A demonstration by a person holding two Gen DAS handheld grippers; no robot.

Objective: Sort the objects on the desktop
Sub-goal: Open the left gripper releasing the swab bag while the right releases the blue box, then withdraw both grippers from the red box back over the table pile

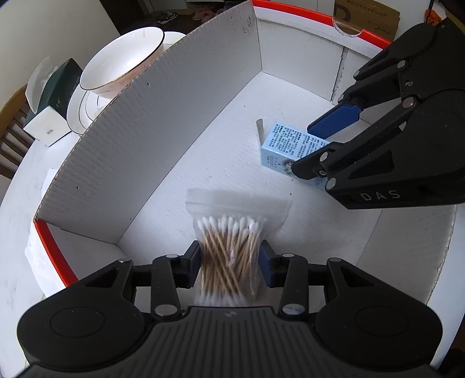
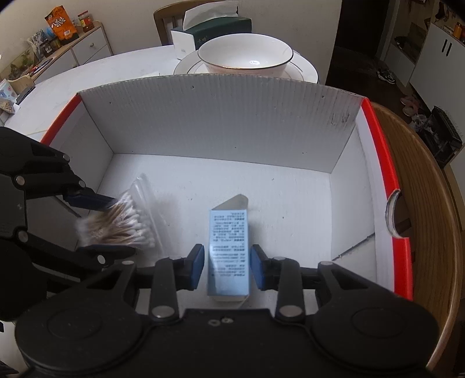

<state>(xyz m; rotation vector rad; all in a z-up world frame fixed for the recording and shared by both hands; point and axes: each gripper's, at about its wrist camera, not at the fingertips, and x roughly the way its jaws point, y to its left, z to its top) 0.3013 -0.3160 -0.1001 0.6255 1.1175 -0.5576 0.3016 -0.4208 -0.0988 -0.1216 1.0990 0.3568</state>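
My left gripper [image 1: 229, 267] is shut on a clear bag of cotton swabs [image 1: 229, 247] and holds it inside a white cardboard box with a red rim [image 1: 162, 122]. The bag also shows in the right wrist view [image 2: 116, 224], low over the box floor at the left. A light blue carton [image 2: 228, 247] lies on the box floor between the fingers of my right gripper [image 2: 225, 267]. Small gaps show between its blue pads [image 2: 197, 266] and the carton, so the jaws stand open around it. The carton also shows in the left wrist view [image 1: 290, 145], with the right gripper [image 1: 319, 145] over it.
A white bowl [image 2: 245, 53] on a plate [image 2: 302, 71] and a dark green tissue box [image 2: 215, 27] stand on the white table [image 2: 101, 75] behind the box's tall back flap [image 2: 221, 116]. A wooden chair back [image 2: 427, 203] curves along the box's right side.
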